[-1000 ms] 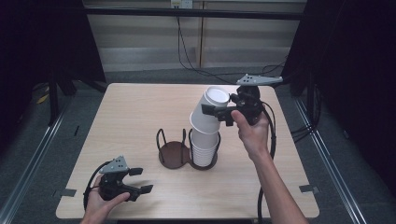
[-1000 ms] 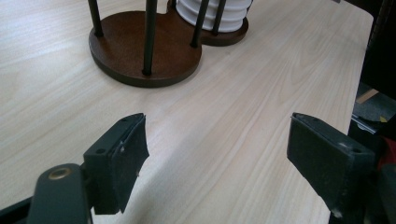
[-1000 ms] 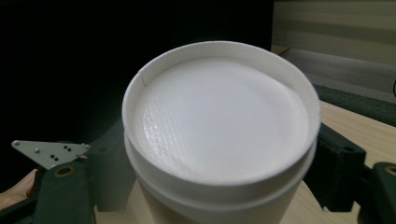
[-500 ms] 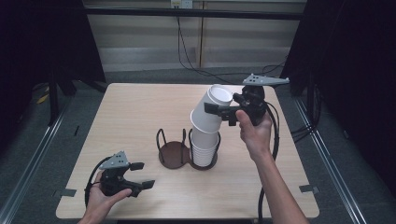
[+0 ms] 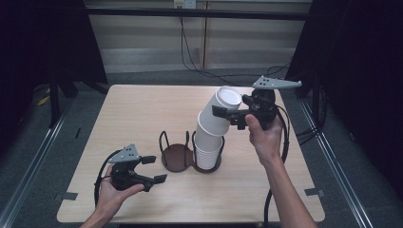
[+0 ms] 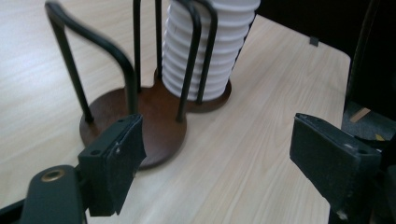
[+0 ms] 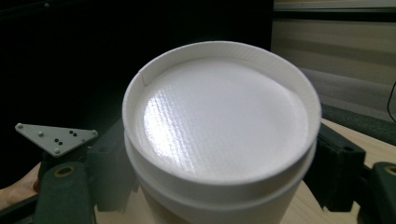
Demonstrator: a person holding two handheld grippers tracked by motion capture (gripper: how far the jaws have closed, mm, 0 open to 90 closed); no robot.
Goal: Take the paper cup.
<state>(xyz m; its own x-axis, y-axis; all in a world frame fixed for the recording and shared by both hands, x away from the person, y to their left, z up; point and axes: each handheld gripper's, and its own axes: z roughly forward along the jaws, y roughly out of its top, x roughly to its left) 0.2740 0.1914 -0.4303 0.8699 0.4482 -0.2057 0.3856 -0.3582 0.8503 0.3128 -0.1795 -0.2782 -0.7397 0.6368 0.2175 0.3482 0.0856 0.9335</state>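
From the high view, my right tool [image 5: 227, 115] pinches the top cups [image 5: 219, 110] and has carried them further up and right, tilting them off the cup stack [image 5: 208, 151] in the holder [image 5: 177, 156]. My left tool [image 5: 153, 169] has barely moved on the table [image 5: 138, 114].

In the left gripper view, my left tool [image 6: 219, 154] is spread, empty, near the holder [image 6: 140, 112].

In the right gripper view, my right tool [image 7: 219, 172] clamps the upturned cup [image 7: 219, 135]; separation looks underway.

A light wooden table [image 5: 142, 109] stands on grey floor [image 5: 28, 156], black cables [image 5: 190, 52] trailing behind it.

Black grippers [image 5: 130, 168] carry grey, apparently screw-dotted triangular plates [image 5: 276, 83].
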